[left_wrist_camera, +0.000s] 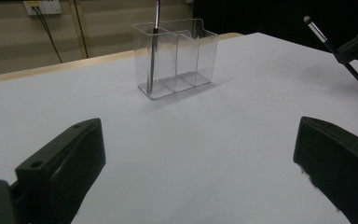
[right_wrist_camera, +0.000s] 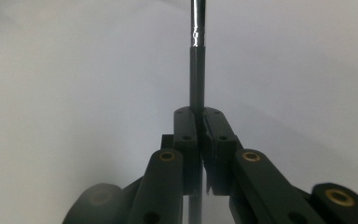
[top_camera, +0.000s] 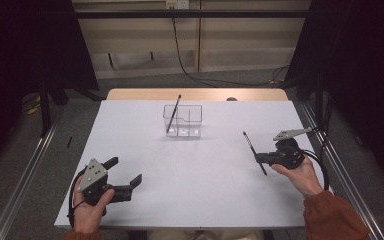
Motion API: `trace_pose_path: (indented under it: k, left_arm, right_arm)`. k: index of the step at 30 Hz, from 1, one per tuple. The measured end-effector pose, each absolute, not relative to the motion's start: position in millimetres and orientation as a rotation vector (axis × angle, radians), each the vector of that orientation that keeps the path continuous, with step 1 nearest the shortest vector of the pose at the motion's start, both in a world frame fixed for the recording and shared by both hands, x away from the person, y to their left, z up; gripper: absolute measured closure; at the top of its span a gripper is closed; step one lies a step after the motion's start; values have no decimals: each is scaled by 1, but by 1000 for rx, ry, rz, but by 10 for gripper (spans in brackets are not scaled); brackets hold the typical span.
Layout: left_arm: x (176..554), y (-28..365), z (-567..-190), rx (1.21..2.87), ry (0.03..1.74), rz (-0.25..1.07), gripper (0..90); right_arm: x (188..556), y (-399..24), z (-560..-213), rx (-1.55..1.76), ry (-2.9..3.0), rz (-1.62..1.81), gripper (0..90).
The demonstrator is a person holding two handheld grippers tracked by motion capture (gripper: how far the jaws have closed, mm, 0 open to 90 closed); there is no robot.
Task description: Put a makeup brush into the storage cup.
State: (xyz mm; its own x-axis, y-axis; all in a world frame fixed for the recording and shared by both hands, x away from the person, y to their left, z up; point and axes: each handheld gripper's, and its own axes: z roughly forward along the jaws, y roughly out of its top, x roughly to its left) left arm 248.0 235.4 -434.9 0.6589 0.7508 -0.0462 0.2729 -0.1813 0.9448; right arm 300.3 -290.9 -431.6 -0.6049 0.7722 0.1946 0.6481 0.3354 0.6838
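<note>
The right tongs [top_camera: 258, 158] are clamped on a dark pen [top_camera: 254, 152], gripping it partway along its shaft and nearer its lower end than its tip, so that most of its length stays free to be steered; the right gripper view shows the two jaws pressed flat together around the pen [right_wrist_camera: 196, 70]. The pen is held just above the white desk [top_camera: 205, 190], on the right side and well apart from the clear holder [top_camera: 183, 121]. Its long axis runs obliquely across the desk, the tipped end pointing away from the person and slightly toward the middle, the other end pointing back toward the person. In the left gripper view the pen [left_wrist_camera: 332, 46] tilts with its rounded tip uppermost. The clear holder [left_wrist_camera: 177, 56], split into compartments, stands near the far middle of the desk and already houses a second pen [top_camera: 173, 114], which leans in an end compartment with its top projecting beyond the rim. The left tongs [top_camera: 126, 174] rest low near the front left corner, jaws wide and empty, apparently on standby.
</note>
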Motion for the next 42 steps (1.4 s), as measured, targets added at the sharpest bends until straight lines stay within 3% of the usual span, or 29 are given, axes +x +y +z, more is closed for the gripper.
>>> trace_pose_path:
  k: [42]
  left_arm:
    - [245,237,-434,1732,828,538,21]
  right_arm:
    - [281,-273,-423,1034,2174,1572,845]
